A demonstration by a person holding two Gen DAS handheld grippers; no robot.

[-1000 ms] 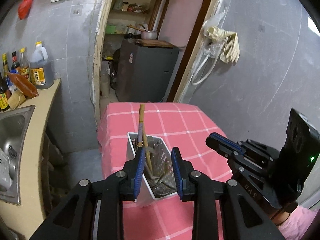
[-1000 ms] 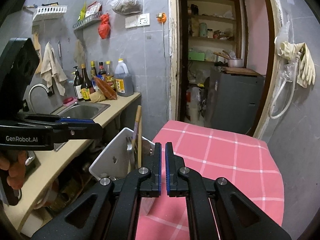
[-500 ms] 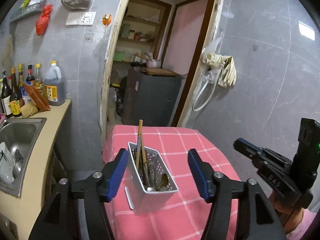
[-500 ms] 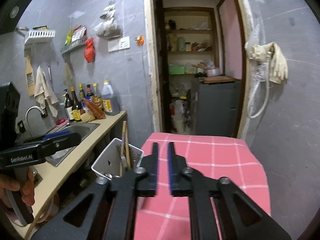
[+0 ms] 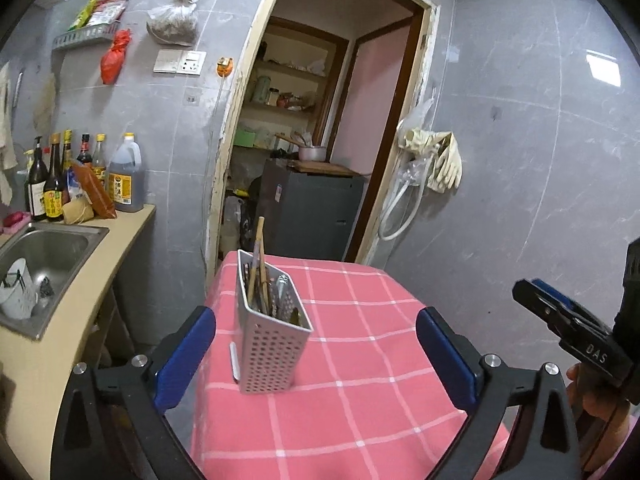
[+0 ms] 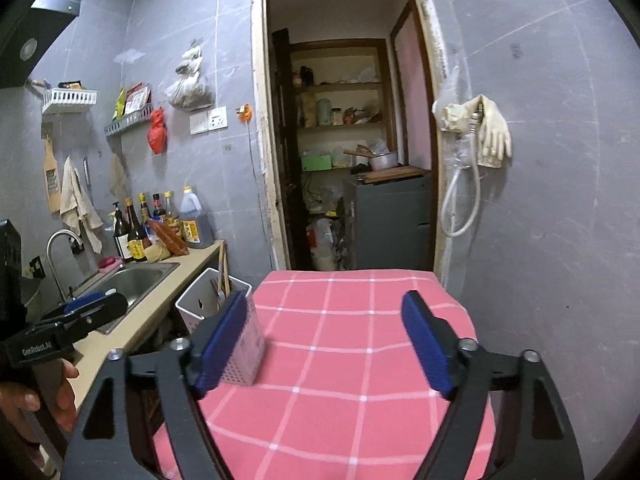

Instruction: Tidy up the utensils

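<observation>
A white perforated utensil holder point(image 5: 269, 340) stands upright near the left edge of the pink checked table point(image 5: 360, 360). It holds wooden chopsticks point(image 5: 258, 264) and metal cutlery point(image 5: 283, 296). It also shows in the right wrist view point(image 6: 218, 312), partly behind my left finger. A small white piece point(image 5: 234, 361) lies on the cloth beside the holder. My left gripper point(image 5: 316, 356) is open and empty, held back above the table's near side. My right gripper point(image 6: 328, 344) is open and empty, over the table to the right of the holder.
A counter with a steel sink point(image 5: 44, 256) and sauce bottles point(image 5: 80, 180) runs along the left. A doorway point(image 5: 320, 152) with shelves and a grey cabinet point(image 5: 312, 212) lies behind the table. Rubber gloves point(image 5: 436, 156) hang on the right wall.
Both grippers pulled back and up from the holder. The left jaws opened wider and the right jaws went from shut to wide open. The holder stands upright on the table.
</observation>
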